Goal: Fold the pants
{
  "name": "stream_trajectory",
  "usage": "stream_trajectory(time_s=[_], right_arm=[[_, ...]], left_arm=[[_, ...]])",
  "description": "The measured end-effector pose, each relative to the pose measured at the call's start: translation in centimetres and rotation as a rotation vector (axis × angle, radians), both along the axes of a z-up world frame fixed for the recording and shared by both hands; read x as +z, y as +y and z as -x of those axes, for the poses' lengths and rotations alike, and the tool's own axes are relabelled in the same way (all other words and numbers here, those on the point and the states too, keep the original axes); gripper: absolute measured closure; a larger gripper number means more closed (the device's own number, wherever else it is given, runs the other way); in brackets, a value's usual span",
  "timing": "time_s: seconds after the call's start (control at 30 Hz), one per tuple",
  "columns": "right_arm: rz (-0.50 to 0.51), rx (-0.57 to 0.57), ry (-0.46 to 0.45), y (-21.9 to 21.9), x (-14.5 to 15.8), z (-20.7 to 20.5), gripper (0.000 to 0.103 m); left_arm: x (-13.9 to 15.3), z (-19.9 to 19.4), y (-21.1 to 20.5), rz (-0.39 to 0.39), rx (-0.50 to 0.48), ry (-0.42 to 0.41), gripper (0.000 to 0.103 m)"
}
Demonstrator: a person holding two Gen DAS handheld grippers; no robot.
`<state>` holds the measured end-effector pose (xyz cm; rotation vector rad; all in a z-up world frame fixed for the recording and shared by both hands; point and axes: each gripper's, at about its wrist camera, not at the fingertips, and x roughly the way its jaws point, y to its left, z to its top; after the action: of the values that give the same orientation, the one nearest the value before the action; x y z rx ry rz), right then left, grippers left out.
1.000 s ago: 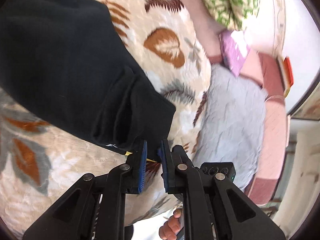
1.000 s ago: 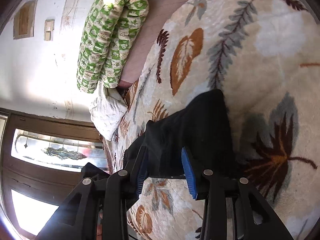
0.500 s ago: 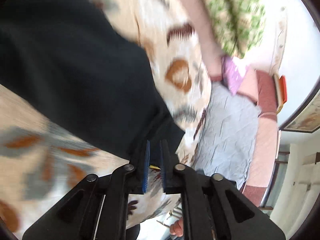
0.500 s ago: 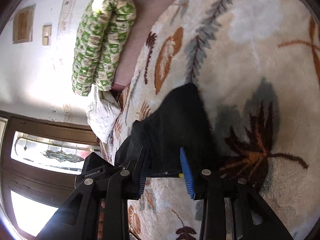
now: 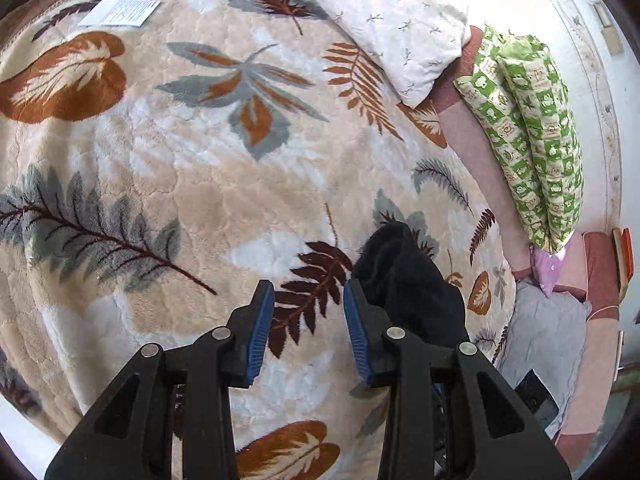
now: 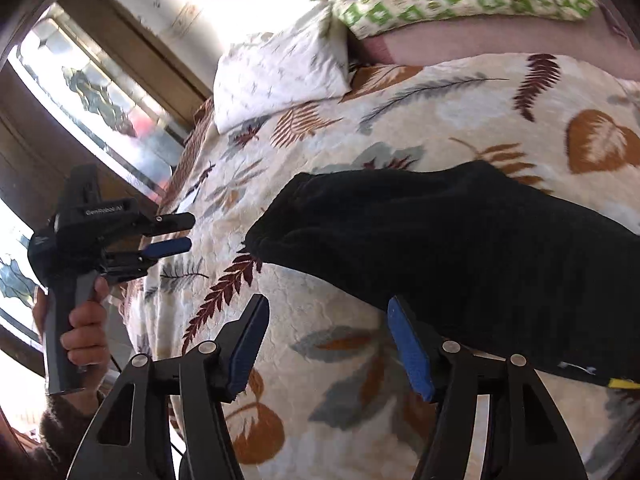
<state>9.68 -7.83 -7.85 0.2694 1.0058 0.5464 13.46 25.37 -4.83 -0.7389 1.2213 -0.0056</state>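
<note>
The black pants (image 6: 460,248) lie bunched on the leaf-patterned blanket (image 6: 440,100); in the left wrist view they (image 5: 408,280) show just right of my fingers. My left gripper (image 5: 308,308) is open and empty above the blanket, the pants beside its right finger. It also shows in the right wrist view (image 6: 176,232), held in a hand at the left. My right gripper (image 6: 328,336) is open and empty, its right finger at the near edge of the pants.
A white pillow (image 5: 400,20) and a green checked pillow (image 5: 532,132) lie at the bed's far side. A grey cloth (image 5: 540,340) lies at the right. A window (image 6: 100,92) stands beyond the bed's left side.
My left gripper let go of the pants, opened and swung away from them. My right gripper drew back and to the left, still open. The pants now lie bunched.
</note>
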Motion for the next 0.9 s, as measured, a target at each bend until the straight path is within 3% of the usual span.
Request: stream_trajectory(time_s=[0.17, 0.3, 0.37, 0.5, 0.6, 0.67, 0.7, 0.77, 0.83, 0.9], right_arm=[[0.227, 0.051, -0.062, 7.8, -1.5, -2.1, 0.039], [0.444, 0.073, -0.169, 11.6, -3.2, -3.0, 0.034], [0.451, 0.055, -0.137, 11.9, -4.2, -3.9, 0.027], [0.449, 0.018, -0.173, 11.5, -4.8, -4.8, 0.030], [0.417, -0.010, -0.196, 10.6, -4.7, -5.6, 0.047], [0.417, -0.023, -0.221, 9.8, -4.4, -5.6, 0.073], [0.407, -0.026, -0.227, 9.4, -4.3, -5.7, 0.079], [0.347, -0.033, -0.233, 8.2, -3.9, -5.3, 0.086], [0.296, -0.034, -0.249, 7.5, -3.3, -4.7, 0.086], [0.252, -0.029, -0.252, 7.2, -2.9, -4.0, 0.086]], left_arm=[[-2.3, -0.5, 1.2, 0.071, -0.022, 0.039, 0.069], [-2.5, -0.9, 1.1, 0.094, -0.044, 0.046, 0.069], [-2.8, -1.5, 0.9, 0.105, -0.052, 0.052, 0.069], [-3.0, -3.3, 0.1, 0.119, -0.071, 0.058, 0.069], [-3.3, -4.9, -1.2, 0.122, -0.100, 0.069, 0.069], [-3.9, -6.1, -2.4, 0.149, -0.134, 0.089, 0.069], [-4.2, -6.5, -3.0, 0.161, -0.147, 0.099, 0.069], [-4.8, -7.4, -4.2, 0.182, -0.180, 0.118, 0.066], [-5.2, -7.9, -5.1, 0.214, -0.191, 0.124, 0.058], [-5.5, -8.1, -5.5, 0.277, -0.183, 0.114, 0.058]])
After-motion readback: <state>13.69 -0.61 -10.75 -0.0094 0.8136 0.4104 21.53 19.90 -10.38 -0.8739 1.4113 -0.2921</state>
